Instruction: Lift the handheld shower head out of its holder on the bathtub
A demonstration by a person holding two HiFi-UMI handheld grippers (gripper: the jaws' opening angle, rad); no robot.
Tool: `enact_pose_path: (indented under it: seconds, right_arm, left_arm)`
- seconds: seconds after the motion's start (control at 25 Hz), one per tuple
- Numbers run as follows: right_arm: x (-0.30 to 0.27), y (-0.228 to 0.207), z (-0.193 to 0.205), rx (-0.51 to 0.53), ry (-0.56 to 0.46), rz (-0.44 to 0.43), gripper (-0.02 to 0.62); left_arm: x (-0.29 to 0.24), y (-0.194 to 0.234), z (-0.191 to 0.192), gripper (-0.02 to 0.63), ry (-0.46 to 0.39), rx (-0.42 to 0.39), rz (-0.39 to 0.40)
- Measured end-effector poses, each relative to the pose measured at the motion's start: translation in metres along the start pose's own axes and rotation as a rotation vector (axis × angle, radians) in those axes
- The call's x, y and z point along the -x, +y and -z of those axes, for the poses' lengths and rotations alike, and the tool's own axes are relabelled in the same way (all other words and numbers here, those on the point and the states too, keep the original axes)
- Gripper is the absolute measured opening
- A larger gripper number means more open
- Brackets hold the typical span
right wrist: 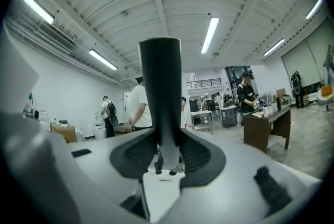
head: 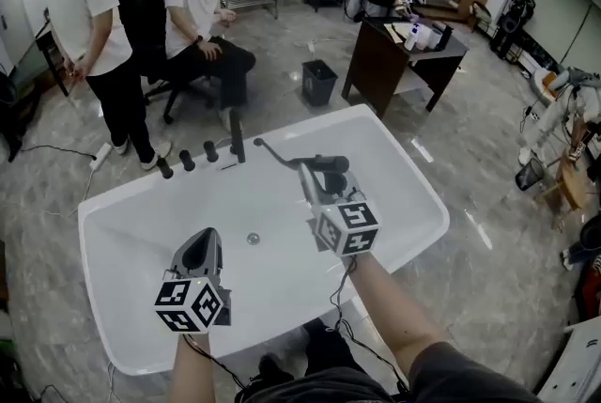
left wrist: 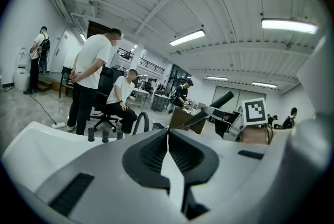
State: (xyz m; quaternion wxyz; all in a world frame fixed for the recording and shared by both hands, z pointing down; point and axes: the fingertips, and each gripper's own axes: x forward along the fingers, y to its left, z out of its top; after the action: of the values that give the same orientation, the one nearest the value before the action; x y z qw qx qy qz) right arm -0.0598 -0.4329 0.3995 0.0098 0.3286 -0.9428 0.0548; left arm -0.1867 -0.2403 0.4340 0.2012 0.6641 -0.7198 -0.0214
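The black handheld shower head [head: 331,163] hangs in the air above the white bathtub [head: 111,221], its thin end pointing toward the taps. My right gripper [head: 317,180] is shut on its thick handle, which stands upright between the pads in the right gripper view [right wrist: 159,92]. My left gripper [head: 204,247] floats over the tub's middle with jaws shut and nothing in them; its view shows the closed jaws [left wrist: 168,140] and the lifted shower head [left wrist: 221,101] off to the right. Black tap knobs [head: 187,160] and a curved spout [head: 237,137] stand on the far rim.
Beyond the tub one person stands [head: 94,25] and another sits on an office chair [head: 202,25]. A black bin [head: 319,82] and a dark desk [head: 394,58] with a third person behind it lie farther back. A drain [head: 253,239] marks the tub floor.
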Motion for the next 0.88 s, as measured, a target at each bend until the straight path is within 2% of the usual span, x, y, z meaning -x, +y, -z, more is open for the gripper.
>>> enact_pose_path:
  seconds: [0.24, 0.52, 0.68, 0.88]
  right_arm:
    - [0.085, 0.043, -0.019, -0.010, -0.057, 0.066, 0.141]
    - [0.169, 0.068, -0.023, -0.062, -0.075, 0.139, 0.141]
    - [0.196, 0.066, -0.010, -0.089, -0.042, 0.156, 0.141]
    - [0.229, 0.070, -0.018, -0.066, -0.084, 0.134, 0.141]
  left_arm:
    - [0.055, -0.007, -0.002, 0.017, -0.009, -0.039, 0.080]
    - [0.090, -0.013, 0.014, 0.017, 0.033, -0.030, 0.145]
    - [0.104, -0.024, 0.030, 0.017, 0.077, -0.024, 0.163]
    - [0.120, -0.052, 0.043, 0.017, 0.083, -0.061, 0.188]
